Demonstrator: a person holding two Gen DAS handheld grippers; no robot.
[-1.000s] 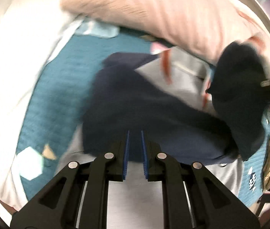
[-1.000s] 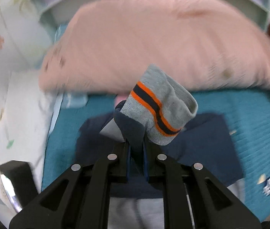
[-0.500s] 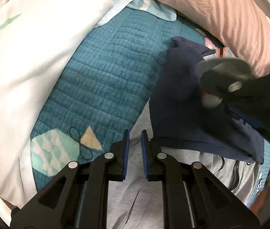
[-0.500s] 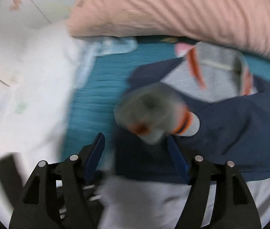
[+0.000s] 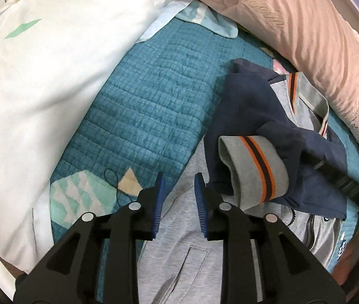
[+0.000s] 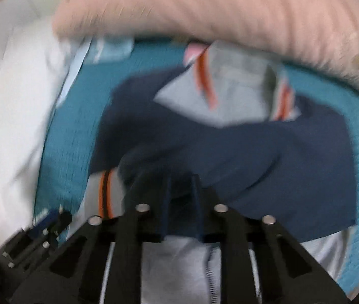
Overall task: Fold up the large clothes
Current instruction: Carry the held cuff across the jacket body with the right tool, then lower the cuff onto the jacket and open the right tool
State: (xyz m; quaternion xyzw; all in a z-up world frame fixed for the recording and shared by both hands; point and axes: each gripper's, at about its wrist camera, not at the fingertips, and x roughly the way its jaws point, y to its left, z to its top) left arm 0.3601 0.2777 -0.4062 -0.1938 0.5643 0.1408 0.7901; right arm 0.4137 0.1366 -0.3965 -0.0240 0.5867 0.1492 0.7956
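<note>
A grey and navy zip jacket (image 5: pixel 252 116) lies on a teal quilt (image 5: pixel 151 106). One navy sleeve is folded across the chest, and its grey cuff with orange and dark stripes (image 5: pixel 252 167) lies loose. My left gripper (image 5: pixel 178 200) is open and empty over the grey body's left edge (image 5: pixel 179 230). In the blurred right wrist view my right gripper (image 6: pixel 181 192) is open and empty just above the navy sleeve (image 6: pixel 255 152); the cuff (image 6: pixel 103 192) lies to its left.
A white pillow (image 5: pixel 40 88) borders the quilt on the left. A pink duvet (image 5: pixel 306 38) is bunched along the far side, close to the jacket's collar (image 6: pixel 230 83). The left gripper's tips (image 6: pixel 45 217) show low left in the right wrist view.
My right gripper let go of the striped cuff, which dropped onto the folded sleeve, then closed partway. My left gripper swung left off the navy cloth and opened over the grey edge.
</note>
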